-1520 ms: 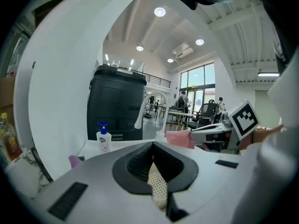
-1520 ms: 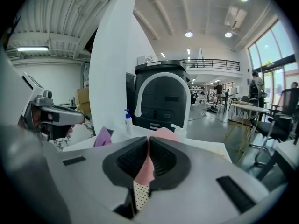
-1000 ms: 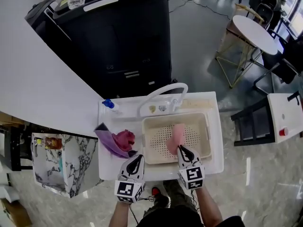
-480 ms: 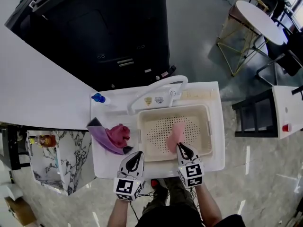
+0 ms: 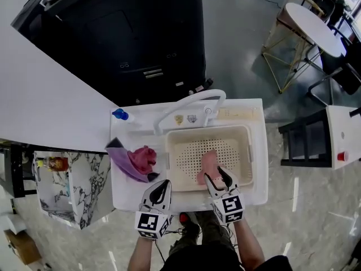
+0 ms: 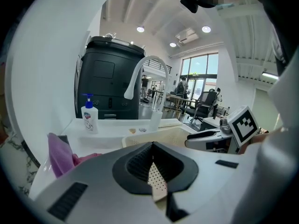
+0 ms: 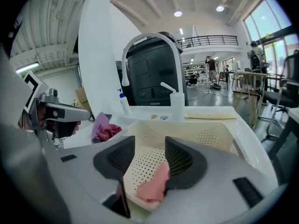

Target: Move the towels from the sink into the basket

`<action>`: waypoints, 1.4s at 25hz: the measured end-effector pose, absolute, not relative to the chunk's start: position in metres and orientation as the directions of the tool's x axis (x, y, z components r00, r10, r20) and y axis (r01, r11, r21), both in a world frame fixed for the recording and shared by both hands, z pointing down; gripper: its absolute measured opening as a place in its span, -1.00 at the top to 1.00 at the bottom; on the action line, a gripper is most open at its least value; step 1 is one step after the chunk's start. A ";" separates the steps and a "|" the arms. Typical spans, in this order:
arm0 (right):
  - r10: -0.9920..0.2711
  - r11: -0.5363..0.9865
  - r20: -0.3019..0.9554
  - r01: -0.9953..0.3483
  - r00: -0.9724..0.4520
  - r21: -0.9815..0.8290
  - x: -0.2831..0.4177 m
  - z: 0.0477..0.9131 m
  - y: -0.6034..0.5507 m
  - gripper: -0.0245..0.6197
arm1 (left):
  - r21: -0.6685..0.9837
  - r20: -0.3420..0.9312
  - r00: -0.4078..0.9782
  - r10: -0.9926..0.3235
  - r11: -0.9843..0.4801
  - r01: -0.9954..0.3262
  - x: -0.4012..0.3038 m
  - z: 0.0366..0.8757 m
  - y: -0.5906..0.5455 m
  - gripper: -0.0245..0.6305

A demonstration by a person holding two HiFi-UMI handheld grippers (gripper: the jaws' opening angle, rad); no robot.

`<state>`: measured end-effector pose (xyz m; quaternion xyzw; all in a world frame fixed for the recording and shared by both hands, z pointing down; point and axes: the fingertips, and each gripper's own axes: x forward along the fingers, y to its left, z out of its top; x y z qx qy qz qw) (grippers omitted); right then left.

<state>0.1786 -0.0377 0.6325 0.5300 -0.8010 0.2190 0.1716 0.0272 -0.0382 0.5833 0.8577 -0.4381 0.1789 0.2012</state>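
A cream perforated basket (image 5: 241, 141) sits in the white sink unit (image 5: 256, 191). A light pink towel (image 5: 206, 164) lies on the basket floor, also seen in the right gripper view as the pink towel (image 7: 152, 183). My right gripper (image 5: 219, 175) hangs over the towel's near end, its jaws opening. The towel lies low between them, and no pad presses on it. A purple towel (image 5: 123, 164) and a dark pink towel (image 5: 143, 158) are heaped left of the basket. My left gripper (image 5: 163, 187) is shut and empty at the sink's front edge.
A curved white faucet (image 5: 189, 101) arches over the basket's back rim. A blue-capped soap bottle (image 5: 119, 115) stands at the back left corner. A big black bin (image 5: 130, 33) stands behind the sink, and a white counter (image 5: 39, 95) runs to the left.
The right gripper's jaws have gone from shut on the pink towel to apart, and the towel now rests in the basket. The left gripper has stayed put.
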 end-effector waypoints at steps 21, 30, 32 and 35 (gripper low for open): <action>-0.808 0.487 0.309 -0.864 -0.501 -0.127 0.144 0.512 -0.059 0.48 | 0.092 0.341 0.471 -0.814 -0.469 -0.878 0.016 0.485 -0.041 0.90; -0.753 0.612 0.225 -0.784 -0.618 -0.105 0.102 0.472 -0.053 0.69 | 0.045 0.281 0.368 -0.887 -0.371 -0.928 -0.013 0.452 -0.026 0.90; -0.735 0.635 0.220 -0.765 -0.641 -0.108 0.089 0.468 -0.049 0.72 | 0.046 0.277 0.342 -0.898 -0.344 -0.938 -0.024 0.448 -0.021 0.90; -0.706 0.665 0.224 -0.737 -0.672 -0.117 0.069 0.466 -0.044 0.76 | 0.037 0.278 0.294 -0.914 -0.296 -0.955 -0.042 0.443 -0.016 0.90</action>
